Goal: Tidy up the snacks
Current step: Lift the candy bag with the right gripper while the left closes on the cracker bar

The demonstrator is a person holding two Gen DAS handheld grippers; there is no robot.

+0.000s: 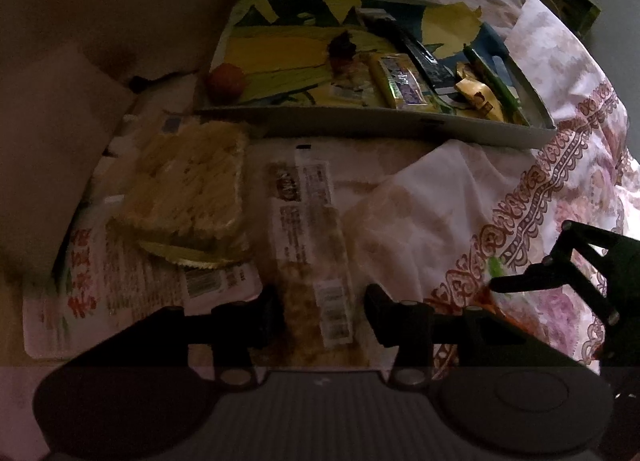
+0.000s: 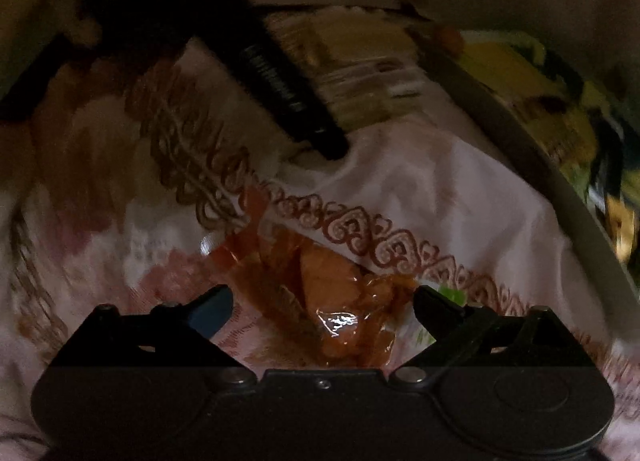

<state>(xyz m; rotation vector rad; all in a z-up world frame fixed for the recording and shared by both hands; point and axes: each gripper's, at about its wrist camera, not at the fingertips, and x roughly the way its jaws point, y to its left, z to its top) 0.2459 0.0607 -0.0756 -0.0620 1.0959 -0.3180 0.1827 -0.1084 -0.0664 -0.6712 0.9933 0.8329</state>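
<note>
1. The orange snack packet [image 2: 320, 301] is seen at lower centre of the right wrist view, lying on the patterned cloth [image 2: 420, 189].
2. The right gripper [image 2: 322, 307] is spread wide around it, nothing gripped.
3. The left gripper [image 1: 320, 315] is parted over a long wrapped bar [image 1: 316, 261], apparently unclamped.
4. The packet is judged light, crinkly and slippery; a hold across its middle is advised.

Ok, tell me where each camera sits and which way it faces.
Left wrist: rides the left tool, looking forward over a long snack packet toward the tray; its own open fingers show, and the right tool at right.
Right wrist: rides the right tool, looking down at an orange packet on the patterned cloth; its open fingers show.
Shared: tray, cloth, orange packet.
</note>
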